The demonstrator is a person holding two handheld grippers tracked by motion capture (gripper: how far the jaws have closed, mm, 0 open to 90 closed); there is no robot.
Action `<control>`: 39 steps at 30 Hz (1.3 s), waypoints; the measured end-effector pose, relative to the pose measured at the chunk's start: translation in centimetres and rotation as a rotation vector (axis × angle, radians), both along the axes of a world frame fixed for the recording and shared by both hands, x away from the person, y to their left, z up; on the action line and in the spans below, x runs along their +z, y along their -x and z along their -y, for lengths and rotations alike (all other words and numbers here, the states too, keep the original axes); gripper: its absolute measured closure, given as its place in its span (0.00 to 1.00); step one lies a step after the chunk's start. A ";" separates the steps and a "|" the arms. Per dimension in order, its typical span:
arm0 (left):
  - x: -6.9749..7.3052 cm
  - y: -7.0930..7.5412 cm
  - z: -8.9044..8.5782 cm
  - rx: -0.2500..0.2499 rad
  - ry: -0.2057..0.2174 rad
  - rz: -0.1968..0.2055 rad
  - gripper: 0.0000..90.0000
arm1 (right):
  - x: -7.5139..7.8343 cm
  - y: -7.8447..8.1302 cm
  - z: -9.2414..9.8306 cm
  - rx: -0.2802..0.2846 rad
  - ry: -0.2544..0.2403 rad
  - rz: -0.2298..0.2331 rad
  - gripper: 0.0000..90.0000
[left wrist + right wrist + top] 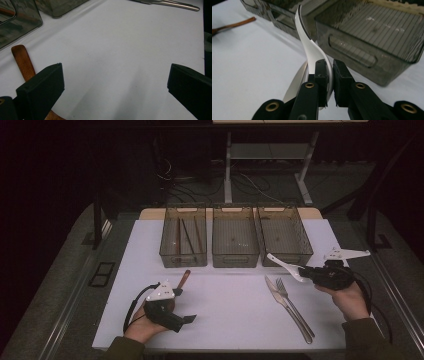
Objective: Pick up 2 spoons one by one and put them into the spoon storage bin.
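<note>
My right gripper [304,271] [330,68] is shut on the bowl end of a white ceramic spoon [284,264] [308,42]. It holds the spoon above the mat, just in front of the right-hand bin [284,236] [372,40], with the handle pointing up and toward the bins. My left gripper [185,305] [115,82] rests low over the mat at the front left, jaws wide open with nothing between them. A brown wooden handle [185,277] [23,62] lies on the mat beside its left jaw.
Three smoky plastic bins stand in a row at the back; the left bin [183,237] holds brown sticks, and the middle bin [235,237] looks bare. A steel knife [278,295] and fork [292,305] lie side by side right of centre. The white mat [225,310] ends near the front edge.
</note>
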State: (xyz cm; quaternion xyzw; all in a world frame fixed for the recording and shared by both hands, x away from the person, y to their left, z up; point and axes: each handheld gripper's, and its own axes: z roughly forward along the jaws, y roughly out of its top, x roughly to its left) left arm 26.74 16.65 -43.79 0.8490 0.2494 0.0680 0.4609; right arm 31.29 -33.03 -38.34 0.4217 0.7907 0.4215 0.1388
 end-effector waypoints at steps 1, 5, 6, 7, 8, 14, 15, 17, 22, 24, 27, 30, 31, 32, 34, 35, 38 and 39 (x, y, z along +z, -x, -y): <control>0.0 0.0 0.0 -0.001 -0.001 0.001 0.01 | 0.2 -0.1 -0.1 0.000 0.000 0.007 0.92; 0.0 0.0 0.0 0.001 -0.001 -0.001 0.01 | 0.9 -0.6 -0.7 -0.002 -0.011 0.021 0.92; 0.0 0.0 0.0 0.002 0.000 -0.001 0.01 | 0.9 -0.7 -0.9 -0.002 -0.008 0.025 0.92; 0.0 0.0 0.0 0.001 -0.001 -0.001 0.01 | 1.0 -0.8 -1.0 -0.003 -0.005 0.026 0.92; 0.0 0.0 0.0 0.001 -0.001 -0.002 0.01 | 1.0 -0.9 -1.2 -0.003 -0.006 0.029 0.92; 0.0 0.0 0.0 0.000 -0.001 -0.002 0.01 | 1.5 -1.5 -2.4 0.004 -0.021 0.032 0.92; 0.0 0.0 0.0 0.001 -0.001 -0.003 0.01 | 1.6 -1.6 -2.6 0.006 -0.022 0.037 0.92; 0.0 0.0 0.1 0.002 -0.001 -0.003 0.01 | 1.7 -1.8 -3.0 0.007 -0.022 0.039 0.92; 0.0 0.0 0.0 0.002 0.000 -0.003 0.01 | 1.9 -2.3 -3.8 0.014 -0.030 0.043 0.92; 0.0 0.0 0.0 0.000 0.000 -0.003 0.01 | 1.9 -2.5 -4.1 0.010 -0.035 0.043 0.92; 0.0 0.0 0.0 0.000 0.002 -0.002 0.01 | 2.0 -2.8 -4.5 0.011 -0.041 0.045 0.92; 0.0 0.0 0.0 0.000 0.001 -0.002 0.01 | 2.1 -3.1 -5.0 0.015 -0.040 0.053 0.92; 0.0 0.0 0.0 0.001 0.001 -0.002 0.01 | 2.2 -3.2 -5.2 0.014 -0.042 0.055 0.92; 0.0 0.0 0.0 0.001 0.000 -0.003 0.01 | 2.2 -3.3 -5.4 0.017 -0.044 0.055 0.92; 0.0 0.0 0.0 0.001 0.001 -0.002 0.01 | 2.3 -3.5 -5.7 0.021 -0.045 0.057 0.92; 0.0 0.0 0.0 0.001 0.002 -0.003 0.01 | 2.4 -3.7 -5.9 0.023 -0.044 0.060 0.92; 0.0 0.0 0.0 -0.001 0.005 -0.001 0.01 | 2.5 -4.2 -6.6 0.027 -0.033 0.065 0.92; 0.0 0.0 0.0 0.000 0.008 -0.002 0.01 | 2.5 -4.5 -6.8 0.027 -0.028 0.069 0.92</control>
